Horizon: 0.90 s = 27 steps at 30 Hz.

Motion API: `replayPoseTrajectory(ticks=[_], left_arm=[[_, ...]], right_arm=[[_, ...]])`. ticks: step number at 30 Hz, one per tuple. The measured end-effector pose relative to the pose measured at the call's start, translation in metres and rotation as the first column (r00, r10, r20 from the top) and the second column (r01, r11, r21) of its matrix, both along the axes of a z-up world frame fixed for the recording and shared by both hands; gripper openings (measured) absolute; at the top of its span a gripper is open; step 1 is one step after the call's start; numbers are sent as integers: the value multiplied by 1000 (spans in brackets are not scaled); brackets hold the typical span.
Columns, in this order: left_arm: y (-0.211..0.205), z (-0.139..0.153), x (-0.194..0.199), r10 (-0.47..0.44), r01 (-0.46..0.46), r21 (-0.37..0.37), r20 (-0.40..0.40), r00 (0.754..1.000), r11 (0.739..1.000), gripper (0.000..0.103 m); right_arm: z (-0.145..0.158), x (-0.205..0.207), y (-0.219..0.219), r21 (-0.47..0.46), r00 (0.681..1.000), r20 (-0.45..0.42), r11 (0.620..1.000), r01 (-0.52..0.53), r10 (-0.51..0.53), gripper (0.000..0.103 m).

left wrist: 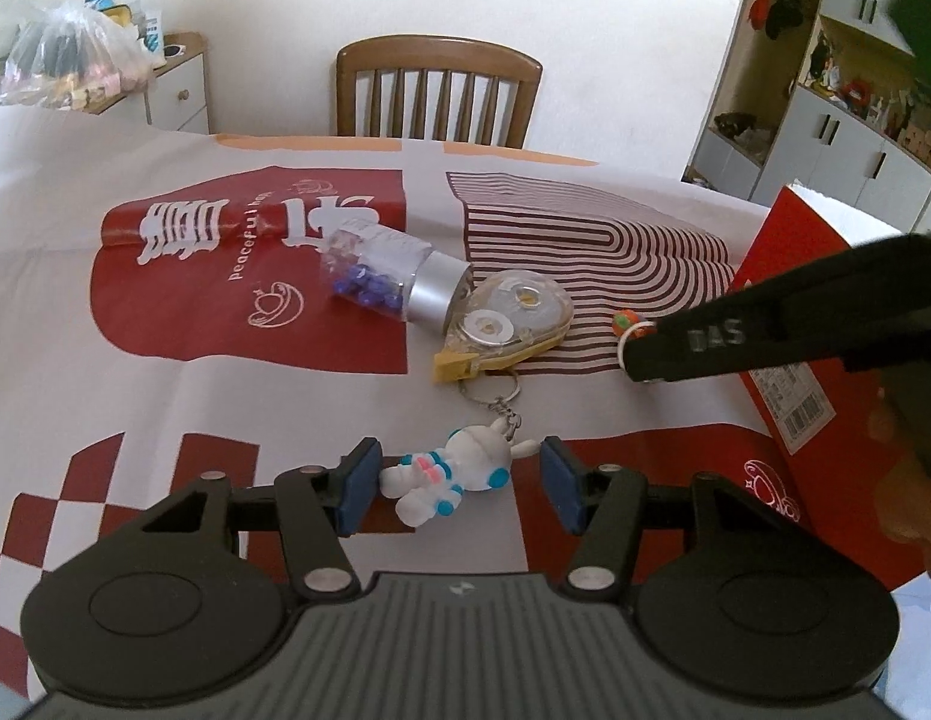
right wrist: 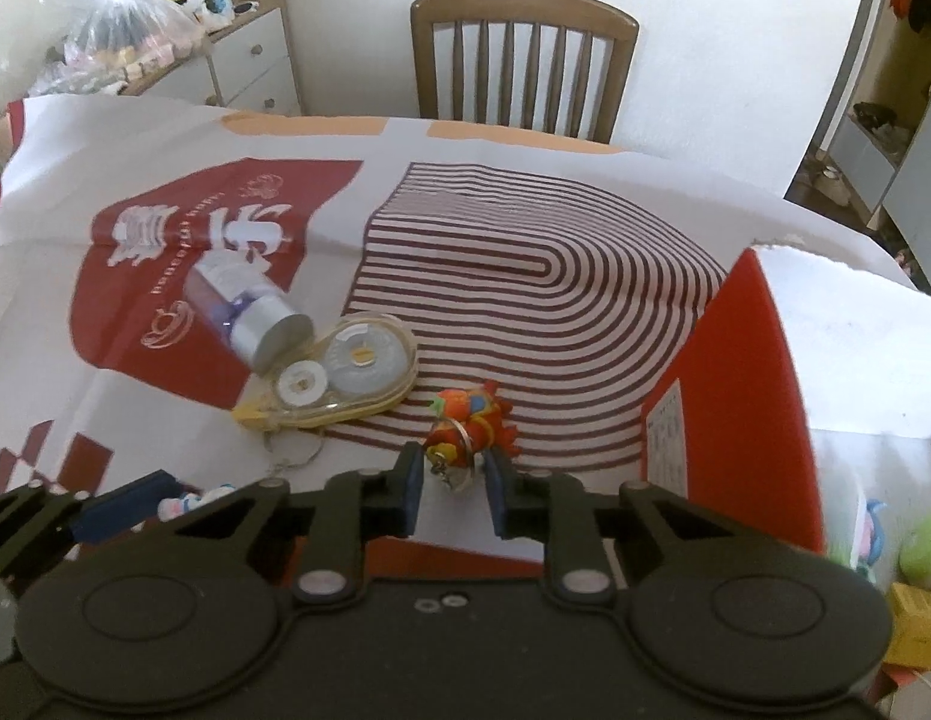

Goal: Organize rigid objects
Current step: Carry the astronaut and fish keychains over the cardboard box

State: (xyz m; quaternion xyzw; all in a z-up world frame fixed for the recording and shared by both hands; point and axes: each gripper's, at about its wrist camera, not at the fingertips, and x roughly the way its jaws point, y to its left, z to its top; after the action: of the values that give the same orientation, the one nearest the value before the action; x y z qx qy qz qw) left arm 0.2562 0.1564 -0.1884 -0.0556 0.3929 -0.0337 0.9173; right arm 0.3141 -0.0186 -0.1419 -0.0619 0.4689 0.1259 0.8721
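In the left wrist view, the left gripper (left wrist: 459, 483) has its jaws spread wide around the astronaut keychain (left wrist: 450, 474), which lies on the table (left wrist: 183, 396) near its front edge. The left pad seems to touch the figure's feet, while the right pad stands apart from its ear. The chain runs toward the correction tape (left wrist: 504, 321), and its ring lies just beside the tape's tip. If the jaws close and lift quickly, I think the ring may hook that tip and drag the tape, or the rounded figure may turn and slip out of the pads. The bead jar (left wrist: 393, 279) lies on its side touching the tape, so it could roll if the tape moves.

In the right wrist view, the right gripper (right wrist: 450, 471) has narrow jaws pinching the red toy keychain (right wrist: 471, 420) near the middle of the table, beside the red box (right wrist: 741, 372). The grip appears to catch only the toy's low end and its ring, so the toy may swing or drop on the way. The box wall is close on the right, and a careless move could push it
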Motion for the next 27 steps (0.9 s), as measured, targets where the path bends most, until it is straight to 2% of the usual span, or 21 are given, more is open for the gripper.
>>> replayPoseTrajectory(ticks=[15, 27], left_arm=[[7, 40, -33, -47, 49, -43, 38, 998, 998, 57], [-14, 90, -62, -100, 104, -41, 89, 991, 994, 57]], right_arm=[[60, -59, -20, 135, 999, 45, 991, -27, 21, 20], [105, -94, -56, 201, 993, 113, 979, -37, 14, 20]])
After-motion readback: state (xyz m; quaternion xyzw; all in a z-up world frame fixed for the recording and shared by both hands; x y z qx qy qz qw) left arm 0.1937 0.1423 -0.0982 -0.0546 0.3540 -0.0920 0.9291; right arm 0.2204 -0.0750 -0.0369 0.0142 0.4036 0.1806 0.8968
